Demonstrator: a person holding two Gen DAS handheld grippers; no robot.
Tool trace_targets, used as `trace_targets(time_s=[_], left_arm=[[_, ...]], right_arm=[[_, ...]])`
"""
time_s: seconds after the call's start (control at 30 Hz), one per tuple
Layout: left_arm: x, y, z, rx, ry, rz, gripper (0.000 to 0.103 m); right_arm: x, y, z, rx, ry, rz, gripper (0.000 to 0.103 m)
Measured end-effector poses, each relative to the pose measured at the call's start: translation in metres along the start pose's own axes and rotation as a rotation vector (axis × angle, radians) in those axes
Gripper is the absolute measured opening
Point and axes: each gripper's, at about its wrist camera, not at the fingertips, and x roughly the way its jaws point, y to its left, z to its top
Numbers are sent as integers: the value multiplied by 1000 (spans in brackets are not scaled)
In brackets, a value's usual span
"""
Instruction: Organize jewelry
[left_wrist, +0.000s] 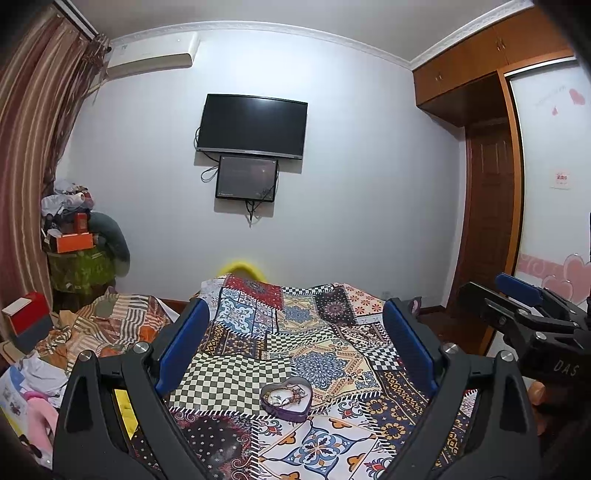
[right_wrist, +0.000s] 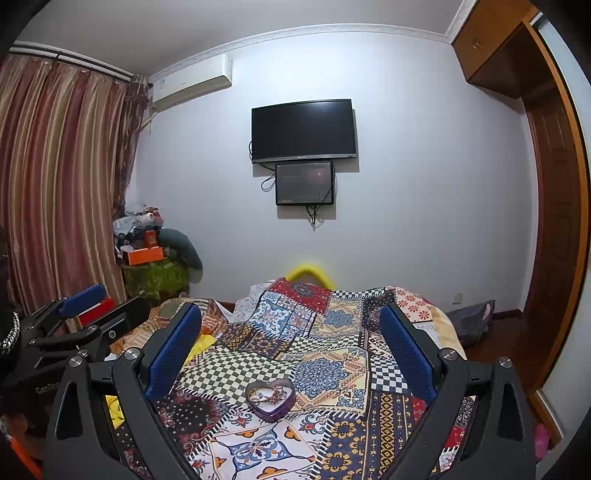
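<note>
A purple heart-shaped tin (left_wrist: 286, 398) sits on the patchwork bedspread (left_wrist: 321, 332), holding rings and beaded bracelets (left_wrist: 291, 395). It also shows in the right wrist view (right_wrist: 270, 399) with jewelry (right_wrist: 267, 396) inside. My left gripper (left_wrist: 295, 339) is open and empty, held above the bed with the tin below and between its blue pads. My right gripper (right_wrist: 291, 339) is open and empty in the same way. The right gripper shows at the right edge of the left wrist view (left_wrist: 524, 314); the left gripper shows at the left of the right wrist view (right_wrist: 74, 321).
A TV (left_wrist: 253, 125) and a smaller screen (left_wrist: 246, 177) hang on the far wall. A cluttered pile with an orange box (left_wrist: 74, 242) stands by the curtain. Crumpled striped bedding (left_wrist: 107, 325) lies left of the bed. A wooden wardrobe and door (left_wrist: 487, 229) are on the right.
</note>
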Motion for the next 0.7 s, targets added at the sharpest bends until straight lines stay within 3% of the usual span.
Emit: trace_targets(time_s=[0.7], left_arm=[[7,5,-6,3,22,-1,95]], right_arm=[[7,2,-5,6,15,7,96]])
